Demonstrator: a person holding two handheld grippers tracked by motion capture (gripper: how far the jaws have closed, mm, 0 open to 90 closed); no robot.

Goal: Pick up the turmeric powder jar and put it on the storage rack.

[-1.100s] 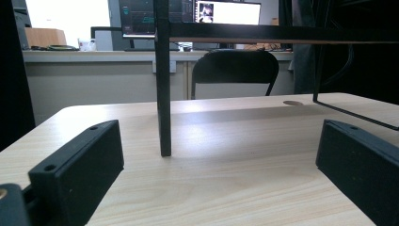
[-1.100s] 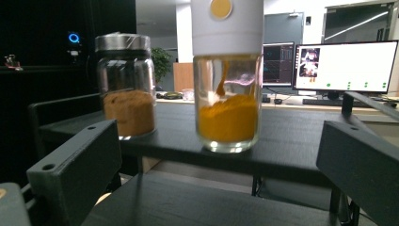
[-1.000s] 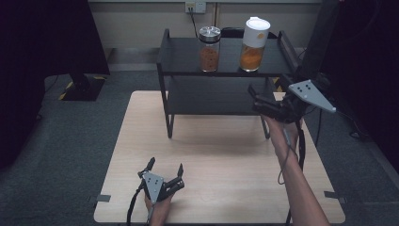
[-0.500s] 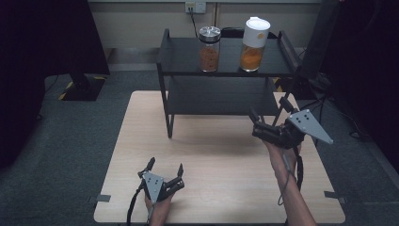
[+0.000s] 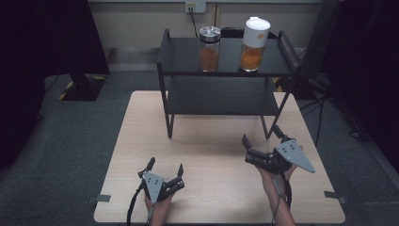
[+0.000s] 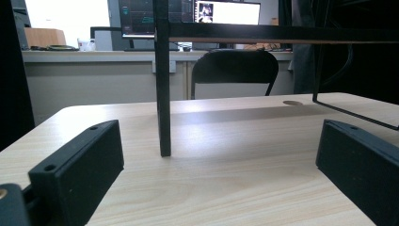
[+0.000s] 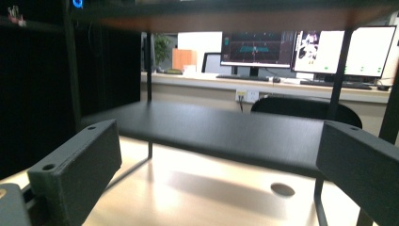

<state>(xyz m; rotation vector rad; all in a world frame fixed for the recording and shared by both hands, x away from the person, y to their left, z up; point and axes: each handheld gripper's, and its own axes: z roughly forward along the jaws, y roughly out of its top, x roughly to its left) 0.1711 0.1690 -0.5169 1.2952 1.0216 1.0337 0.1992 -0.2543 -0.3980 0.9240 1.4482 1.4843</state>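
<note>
- High view, far left: the left gripper (image 5: pixel 165 168) sat low at the near edge of the light wooden table (image 5: pixel 141 132), its jaws spread wide with nothing between them, a hand behind it.
- Left gripper view: the two black jaws stood far apart over bare wood, and the near left leg of the black shelf rack (image 6: pixel 163 94) rose straight ahead between them, well clear of both.
- High view, centre: the rack (image 5: pixel 188 61) stood on the far half of the table. On its top shelf stood a glass jar with a metal lid (image 5: pixel 209 48), holding orange-brown contents, and just to its right a taller white-lidded container (image 5: pixel 253 44) with orange contents. The two stood upright, near each other but apart.
- High view, right: the right gripper (image 5: pixel 263 143) hovered just in front of the rack's near right leg, jaws wide and holding nothing, the grey three-cornered plate tilted on top.
- Right gripper view: the jaws were spread wide, pointing under the rack at its lower shelf (image 7: pixel 226 132); a round hole in the tabletop (image 7: pixel 282 189) lay ahead.
- Both grippers were well apart from the jar and container.
</note>
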